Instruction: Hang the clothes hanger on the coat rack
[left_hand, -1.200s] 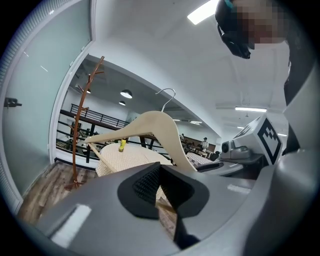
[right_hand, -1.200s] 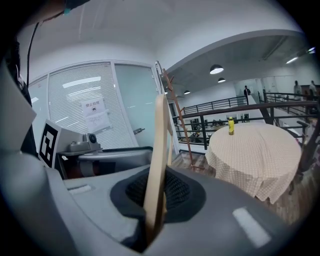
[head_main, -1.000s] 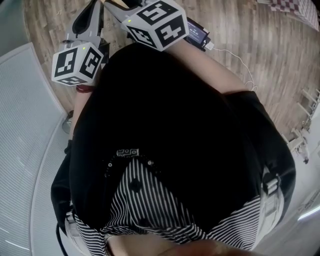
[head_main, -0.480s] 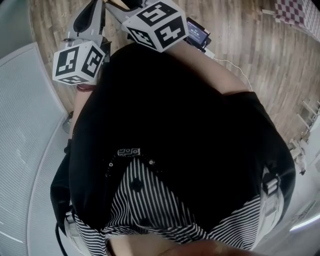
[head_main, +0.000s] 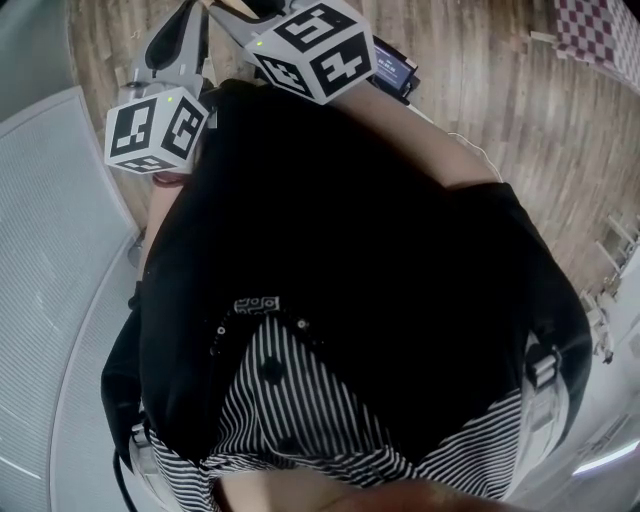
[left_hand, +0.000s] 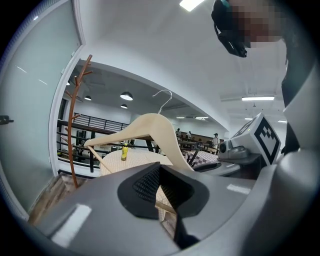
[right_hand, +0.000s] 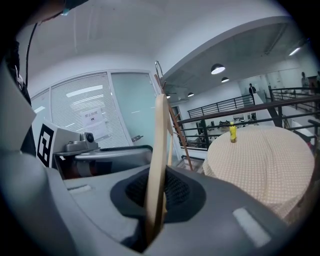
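Left gripper view had the wooden hanger (left_hand: 148, 128) upright, metal hook (left_hand: 164, 100) on top, and the left claw (left_hand: 161, 192) clenched on its lower end where the arm meets the bar. Right gripper view showed the same hanger edge-on, with the right claw (right_hand: 156, 200) squeezed tight on the thin wood. My guess is 2 grips, 1 on each side, stopped it swinging and kept the hook pointing up, ready to drop over a branch. The coat rack (left_hand: 74, 125), a brown tree-style pole, stood ahead by the glass wall, well apart from the hanger, so nothing was hung yet. A round table (right_hand: 265, 160) with a checked cloth carried 1 yellow bottle (right_hand: 232, 131); its label was too small to read. As for writing, a paper notice (right_hand: 92, 122) hung on the glass but I couldn't read a word. The marker cubes only had black square patterns.
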